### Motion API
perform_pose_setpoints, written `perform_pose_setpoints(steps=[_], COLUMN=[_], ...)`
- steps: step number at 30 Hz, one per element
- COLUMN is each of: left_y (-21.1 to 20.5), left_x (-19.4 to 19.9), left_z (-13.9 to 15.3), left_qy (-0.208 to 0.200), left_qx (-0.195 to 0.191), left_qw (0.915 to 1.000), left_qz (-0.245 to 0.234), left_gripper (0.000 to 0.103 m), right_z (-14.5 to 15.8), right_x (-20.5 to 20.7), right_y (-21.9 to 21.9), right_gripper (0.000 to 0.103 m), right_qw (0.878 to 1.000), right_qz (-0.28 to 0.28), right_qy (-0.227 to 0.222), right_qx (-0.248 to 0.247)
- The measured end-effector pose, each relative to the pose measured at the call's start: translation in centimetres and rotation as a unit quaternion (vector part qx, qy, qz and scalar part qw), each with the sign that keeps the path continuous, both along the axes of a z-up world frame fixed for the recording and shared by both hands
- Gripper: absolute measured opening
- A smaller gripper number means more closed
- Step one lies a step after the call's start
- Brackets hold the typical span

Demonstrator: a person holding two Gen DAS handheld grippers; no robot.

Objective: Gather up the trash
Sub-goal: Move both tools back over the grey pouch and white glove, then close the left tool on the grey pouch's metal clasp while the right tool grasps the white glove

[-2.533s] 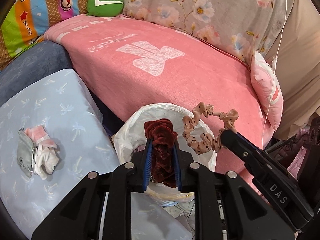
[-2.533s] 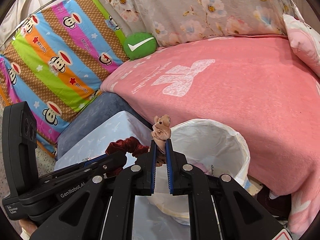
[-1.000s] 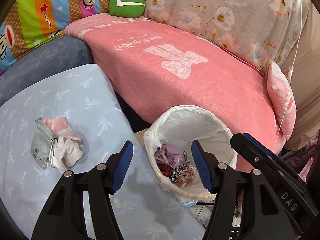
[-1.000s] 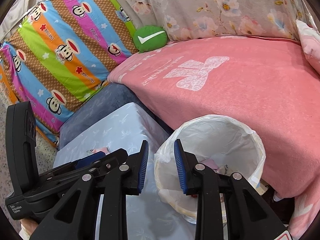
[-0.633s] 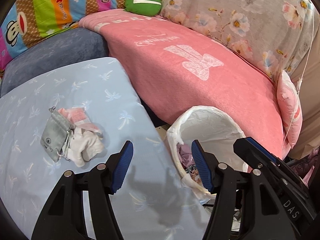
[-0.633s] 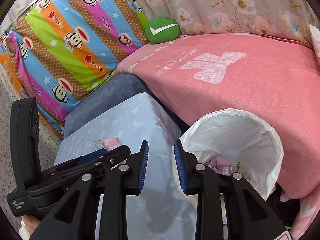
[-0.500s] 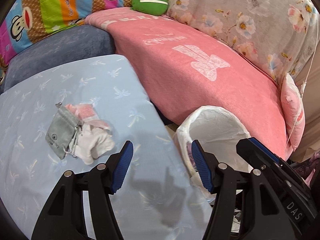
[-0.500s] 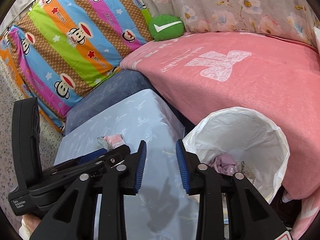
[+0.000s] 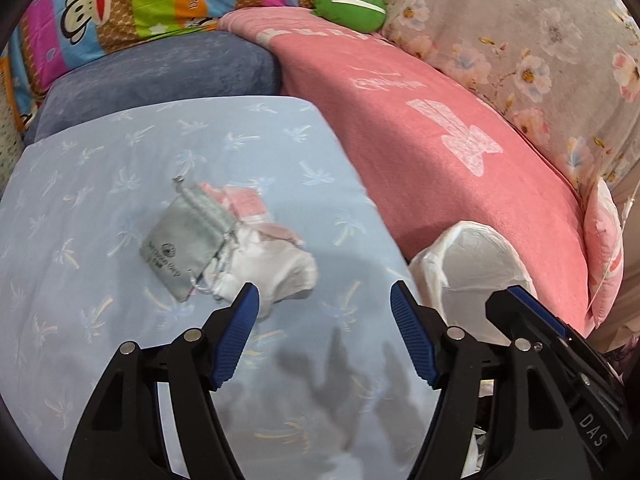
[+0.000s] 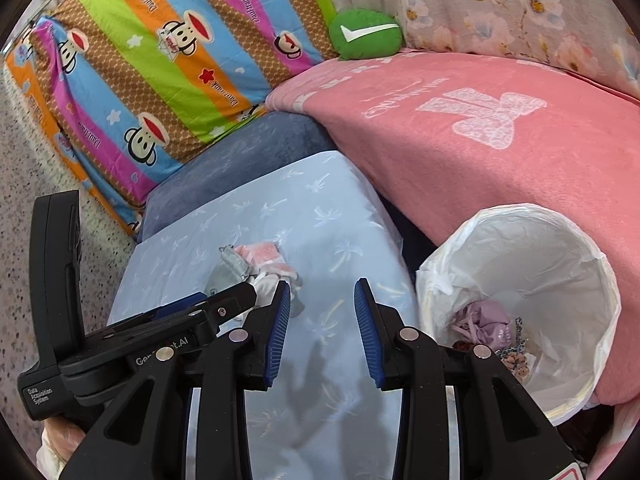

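Note:
A small heap lies on the light blue cloth-covered surface (image 9: 120,184): a grey drawstring pouch (image 9: 180,240), a pink and white sock (image 9: 248,204) and a white sock (image 9: 276,268). My left gripper (image 9: 322,300) hangs just in front of the heap, its jaws opening, with nothing between them. In the right wrist view the pouch (image 10: 228,270) and the pink sock (image 10: 260,254) lie ahead of my right gripper (image 10: 322,304), which is open and empty. The white-lined trash bin (image 10: 560,248) stands to the right, holding a purple wad (image 10: 488,318) and hair ties.
A pink blanket (image 9: 440,128) covers the sofa behind the bin (image 9: 480,248). A dark blue cushion (image 9: 160,68), a striped monkey-print cover (image 10: 160,60), a green check-mark pillow (image 10: 366,34) and floral fabric (image 9: 520,40) lie beyond. Speckled floor (image 10: 24,152) lies at the left.
Both grippers dropped their hair ties into the bin, opened, and have swung left from the bin to the heap on the blue cloth. The left jaws have widened.

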State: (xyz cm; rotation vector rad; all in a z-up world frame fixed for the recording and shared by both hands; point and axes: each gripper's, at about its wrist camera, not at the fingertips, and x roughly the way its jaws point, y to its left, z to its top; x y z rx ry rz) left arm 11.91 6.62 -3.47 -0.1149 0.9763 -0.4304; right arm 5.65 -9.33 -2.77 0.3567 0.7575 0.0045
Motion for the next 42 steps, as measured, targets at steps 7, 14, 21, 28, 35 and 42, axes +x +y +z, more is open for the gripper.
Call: perform_pose_setpoints(steps=[7, 14, 21, 28, 35, 42], left_y=[4.2, 7.8, 9.6, 10.5, 10.0, 9.3], left_x=[1.3, 2.8, 4.3, 6.6, 8.7, 9.4], left_z=[-1.9, -3.5, -5.3, -6.8, -7.8, -7.9], left_qy=[0.020, 0.039, 0.052, 0.073, 0.074, 0.057], left_qx=[0.009, 0.017, 0.032, 0.025, 0.032, 0.045], left_qw=[0.9987, 0.9954, 0.9927, 0.9907, 0.9927, 0.9955], left_qz=[0.047, 0.086, 0.104, 0.112, 0.090, 0.061], left_gripper=[0.067, 0.070, 0.084, 0.084, 0.084, 0.065], right_z=[-1.4, -2.9, -3.8, -5.0, -6.8, -9.8], right_x=[1.6, 3.4, 6.1, 10.0, 14.3, 16.2], right_y=[2.9, 5.6, 6.6, 7.0, 7.7, 8.8], right_gripper=[0.034, 0.034, 0.034, 0.034, 0.034, 0.034], right_qw=[0.999, 0.998, 0.997, 0.997, 0.995, 0.992], right_qz=[0.028, 0.053, 0.059, 0.058, 0.060, 0.068], right_qy=[0.018, 0.035, 0.044, 0.054, 0.073, 0.105], right_qx=[0.003, -0.001, -0.006, -0.006, -0.011, -0.018])
